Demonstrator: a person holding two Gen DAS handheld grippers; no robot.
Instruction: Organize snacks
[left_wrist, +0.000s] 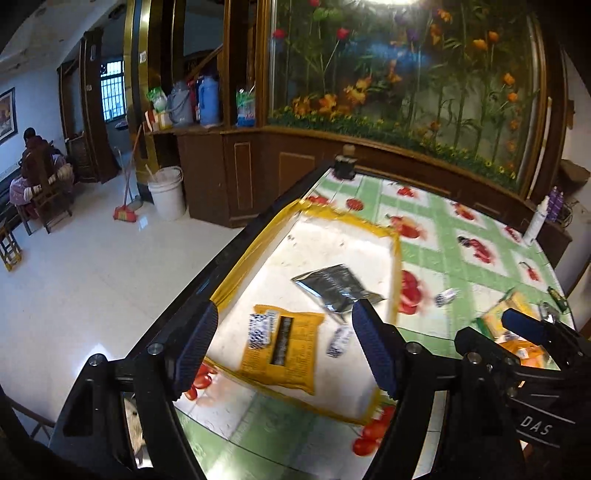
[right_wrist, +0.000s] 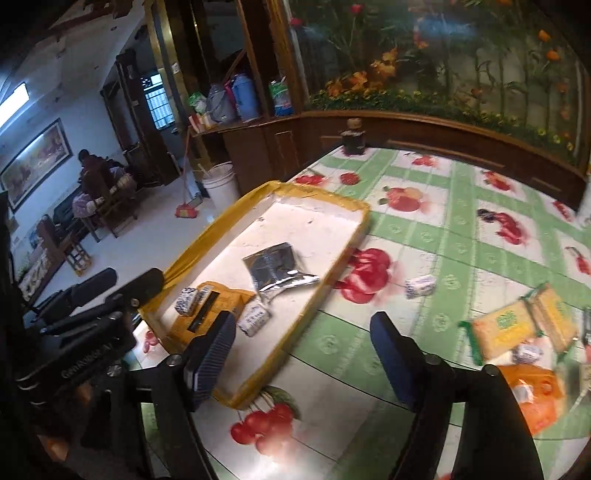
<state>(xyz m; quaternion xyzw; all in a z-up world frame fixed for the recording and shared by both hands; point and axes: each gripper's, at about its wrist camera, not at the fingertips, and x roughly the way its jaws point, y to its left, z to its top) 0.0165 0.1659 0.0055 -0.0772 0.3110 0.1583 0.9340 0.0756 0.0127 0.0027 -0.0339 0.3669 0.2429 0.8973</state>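
Observation:
A white tray with a yellow taped rim (left_wrist: 397, 258) (right_wrist: 364, 221) lies on the table. In it are an orange snack packet (left_wrist: 284, 354) (right_wrist: 221, 299), a black foil packet (left_wrist: 336, 286) (right_wrist: 275, 266) and small blue-white wrapped candies (left_wrist: 260, 328) (right_wrist: 253, 317). My left gripper (left_wrist: 284, 350) is open and empty above the tray's near end. My right gripper (right_wrist: 306, 354) is open and empty over the tray's right rim. Loose on the cloth are a candy (right_wrist: 419, 286) (left_wrist: 447, 295), a yellow cracker pack (right_wrist: 517, 325) and an orange packet (right_wrist: 535, 398).
The table has a green checked fruit-print cloth (right_wrist: 461, 221) and a dark edge on the left (left_wrist: 221, 258). A dark jar (right_wrist: 352, 138) stands at the far edge, a white bottle (left_wrist: 535, 219) at the right. Wooden cabinets and a flower display stand behind.

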